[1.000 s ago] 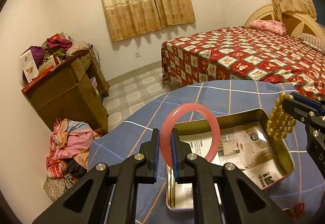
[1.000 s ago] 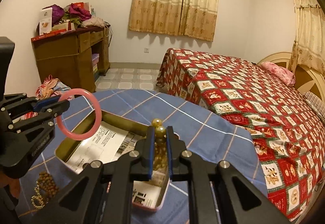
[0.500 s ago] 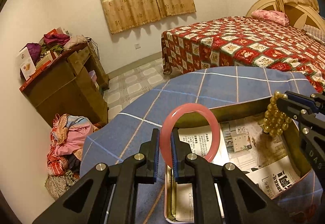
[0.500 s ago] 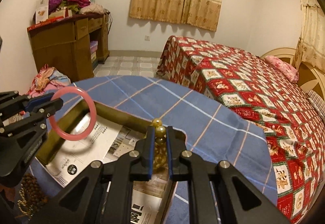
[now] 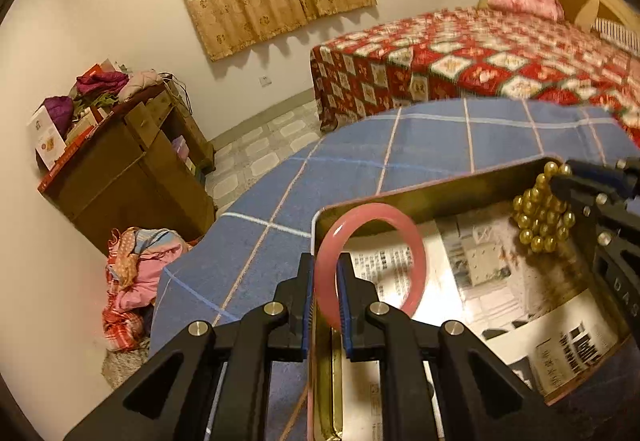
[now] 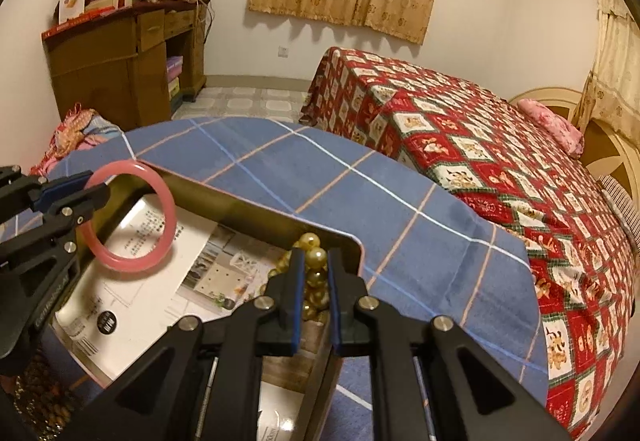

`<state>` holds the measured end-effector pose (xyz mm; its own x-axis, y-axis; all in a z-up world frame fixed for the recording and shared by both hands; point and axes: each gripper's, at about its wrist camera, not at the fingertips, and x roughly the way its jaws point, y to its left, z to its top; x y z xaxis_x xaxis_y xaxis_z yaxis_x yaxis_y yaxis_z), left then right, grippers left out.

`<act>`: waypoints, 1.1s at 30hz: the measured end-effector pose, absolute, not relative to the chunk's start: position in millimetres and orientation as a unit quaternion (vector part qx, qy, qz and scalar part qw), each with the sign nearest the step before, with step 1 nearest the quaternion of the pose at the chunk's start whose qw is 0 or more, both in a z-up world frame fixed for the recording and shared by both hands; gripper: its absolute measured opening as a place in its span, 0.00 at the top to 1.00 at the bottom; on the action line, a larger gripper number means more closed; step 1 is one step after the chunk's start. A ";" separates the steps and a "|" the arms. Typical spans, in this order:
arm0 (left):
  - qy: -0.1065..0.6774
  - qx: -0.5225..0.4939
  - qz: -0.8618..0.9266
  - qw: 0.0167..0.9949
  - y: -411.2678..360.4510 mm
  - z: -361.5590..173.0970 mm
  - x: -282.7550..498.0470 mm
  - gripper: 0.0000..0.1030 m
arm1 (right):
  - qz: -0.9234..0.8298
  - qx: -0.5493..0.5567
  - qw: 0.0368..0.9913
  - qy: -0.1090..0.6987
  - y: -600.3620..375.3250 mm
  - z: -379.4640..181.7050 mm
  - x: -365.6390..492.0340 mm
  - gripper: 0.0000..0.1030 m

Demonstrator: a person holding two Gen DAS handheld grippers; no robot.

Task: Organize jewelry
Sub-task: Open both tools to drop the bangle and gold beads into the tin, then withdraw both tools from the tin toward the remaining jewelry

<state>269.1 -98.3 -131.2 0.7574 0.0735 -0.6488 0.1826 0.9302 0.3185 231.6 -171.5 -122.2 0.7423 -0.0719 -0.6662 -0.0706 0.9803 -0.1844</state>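
A pink bangle [image 5: 416, 241] stands upright between the fingers of my left gripper [image 5: 325, 269], over the left end of a gold metal tin [image 5: 420, 197] lined with newspaper. The left jaws are opening, with the bangle's rim still between the pads. In the right wrist view the bangle [image 6: 168, 209] hangs just above the paper at the left gripper [image 6: 94, 197]. My right gripper [image 6: 314, 261] is shut on a bunch of gold beads [image 6: 316, 257], low inside the tin [image 6: 248, 209] at its far right corner. The beads [image 5: 540, 221] and the right gripper [image 5: 560, 185] also show at the right of the left wrist view.
The tin sits on a table under a blue checked cloth [image 5: 400, 145]. A strand of brown beads [image 6: 36, 393] lies on the cloth left of the tin. Beyond the table are a bed with a red quilt [image 6: 480, 169], a wooden desk [image 5: 120, 169] and a heap of clothes [image 5: 132, 281].
Both grippers have come down toward the tin. The bangle and the gold beads now sit lower, within the tin's walls, and the tin fills more of both views.
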 end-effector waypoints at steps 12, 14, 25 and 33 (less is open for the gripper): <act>0.323 0.186 0.004 0.928 -62.1 -115.1 254.5 0.26 | -0.031 -0.079 0.931 0.355 -187.8 -116.9 218.9 0.47; 0.326 0.178 0.007 0.928 -51.7 -113.7 246.1 0.26 | -0.035 -0.067 0.931 0.357 -192.4 -115.3 212.0 0.45; 0.350 0.118 0.011 0.929 -7.5 -131.3 150.9 0.26 | -0.044 -0.033 0.927 0.370 -209.4 -121.0 131.7 0.41; 0.354 0.109 -0.004 0.929 -12.0 -144.6 100.7 0.26 | -0.037 -0.005 0.925 0.379 -219.6 -138.1 76.4 0.40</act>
